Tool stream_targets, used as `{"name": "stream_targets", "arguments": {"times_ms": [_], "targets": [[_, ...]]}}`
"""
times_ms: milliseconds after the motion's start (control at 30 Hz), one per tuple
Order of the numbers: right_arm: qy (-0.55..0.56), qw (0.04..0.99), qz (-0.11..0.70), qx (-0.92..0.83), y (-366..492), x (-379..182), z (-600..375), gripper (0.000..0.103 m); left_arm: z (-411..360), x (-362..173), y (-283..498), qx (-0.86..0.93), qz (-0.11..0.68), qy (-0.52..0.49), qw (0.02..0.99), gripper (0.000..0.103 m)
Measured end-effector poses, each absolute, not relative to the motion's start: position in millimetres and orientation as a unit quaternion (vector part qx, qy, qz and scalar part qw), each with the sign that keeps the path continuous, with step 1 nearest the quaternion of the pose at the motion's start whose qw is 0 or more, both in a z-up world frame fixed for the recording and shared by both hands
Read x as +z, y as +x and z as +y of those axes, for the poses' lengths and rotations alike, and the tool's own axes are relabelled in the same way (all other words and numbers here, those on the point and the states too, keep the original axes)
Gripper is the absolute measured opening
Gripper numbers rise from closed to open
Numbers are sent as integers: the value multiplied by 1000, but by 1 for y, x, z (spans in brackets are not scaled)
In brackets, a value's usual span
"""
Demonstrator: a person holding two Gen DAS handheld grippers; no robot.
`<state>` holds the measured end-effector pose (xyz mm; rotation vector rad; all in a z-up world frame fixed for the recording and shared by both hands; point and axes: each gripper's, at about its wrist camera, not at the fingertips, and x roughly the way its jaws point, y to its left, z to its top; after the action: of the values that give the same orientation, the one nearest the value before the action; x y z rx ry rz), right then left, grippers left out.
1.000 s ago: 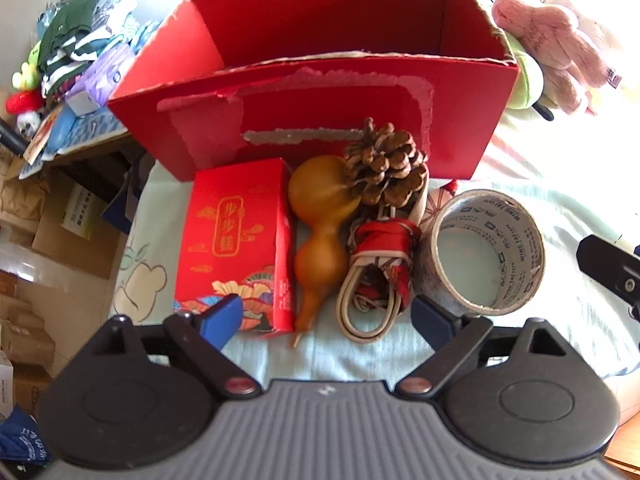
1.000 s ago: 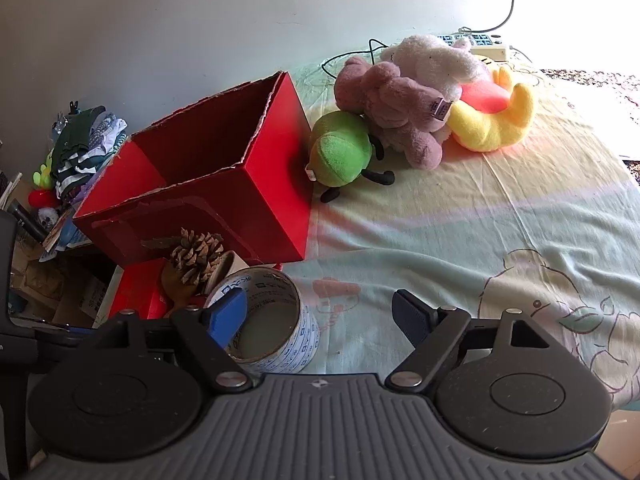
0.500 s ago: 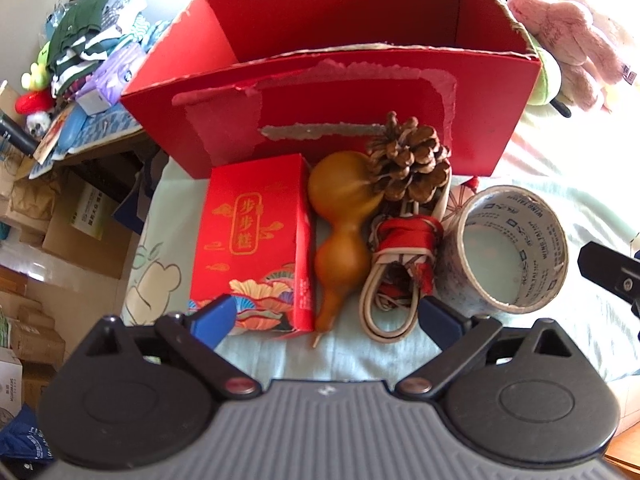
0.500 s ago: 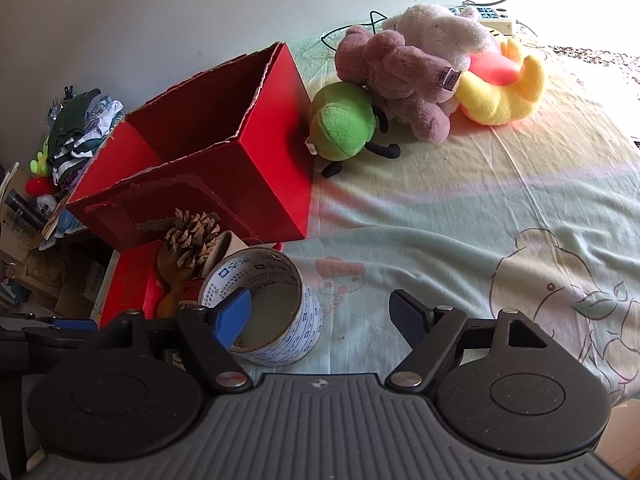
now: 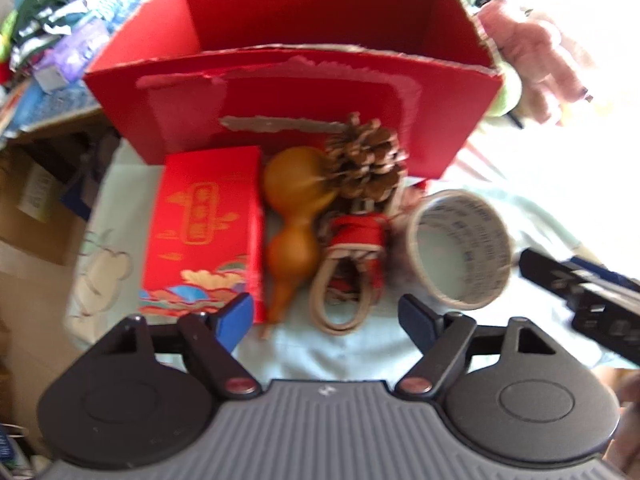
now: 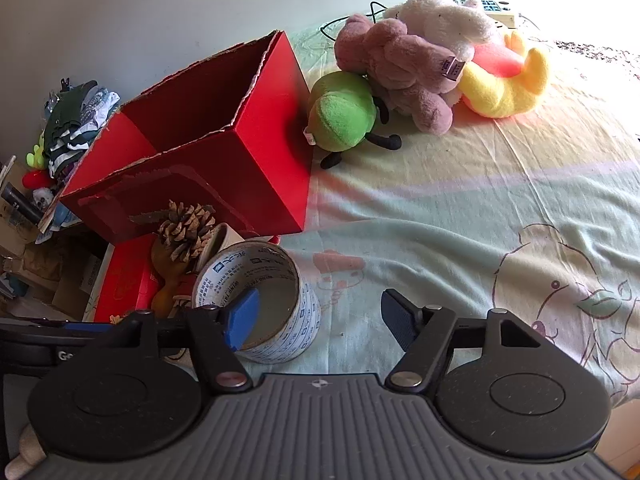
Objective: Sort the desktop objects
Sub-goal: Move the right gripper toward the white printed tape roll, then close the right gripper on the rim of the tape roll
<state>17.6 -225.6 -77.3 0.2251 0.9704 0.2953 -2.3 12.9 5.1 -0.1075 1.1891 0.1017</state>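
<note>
the things to sort lie in a row on the bed in front of the open red box (image 5: 304, 92), filling the middle of the left wrist view: a flat red carton (image 5: 204, 228) at left, a gourd (image 5: 296, 220) beside it, a pine cone (image 5: 366, 160) resting against the gourd's top, a coiled strap with red binding (image 5: 352, 264), and a roll of tape (image 5: 460, 248) at right. the gourd looks light, hard and smooth, so likely slippery; its narrow waist seems the safest place to pinch. the pine cone is light and brittle, better taken across its scales gently. the carton is stiff and wants a grip across its short width. the tape roll is rigid and hollow; one finger inside and one outside the wall should hold it. the left tool (image 5: 326, 316) points steeply down at the near ends of the gourd and strap; its jaws have just been closing but stand apart, gripping nothing. the right tool (image 6: 320, 316), less steeply tilted, has also just been closing, with its left finger over the roll's hollow and nothing pinched. plush toys (image 6: 404, 68) sit at upper right.
</note>
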Motion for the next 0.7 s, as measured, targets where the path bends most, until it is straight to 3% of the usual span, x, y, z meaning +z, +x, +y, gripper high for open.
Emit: {"name": "stream_targets", "arguments": {"times_ms": [133, 233, 300, 567, 700], "targets": [[107, 867, 464, 148, 21, -79, -225, 57, 9, 10, -1, 10, 545, -75, 835, 77], [102, 868, 462, 153, 24, -82, -223, 50, -1, 8, 3, -11, 545, -67, 836, 66], [98, 868, 462, 157, 26, -83, -221, 46, -6, 4, 7, -27, 550, -64, 832, 52], [105, 853, 476, 184, 37, -94, -216, 27, -12, 3, 16, -56, 549, -69, 831, 46], [102, 852, 481, 181, 43, -99, -214, 20, -18, -7, 23, -74, 562, -66, 821, 29]]}}
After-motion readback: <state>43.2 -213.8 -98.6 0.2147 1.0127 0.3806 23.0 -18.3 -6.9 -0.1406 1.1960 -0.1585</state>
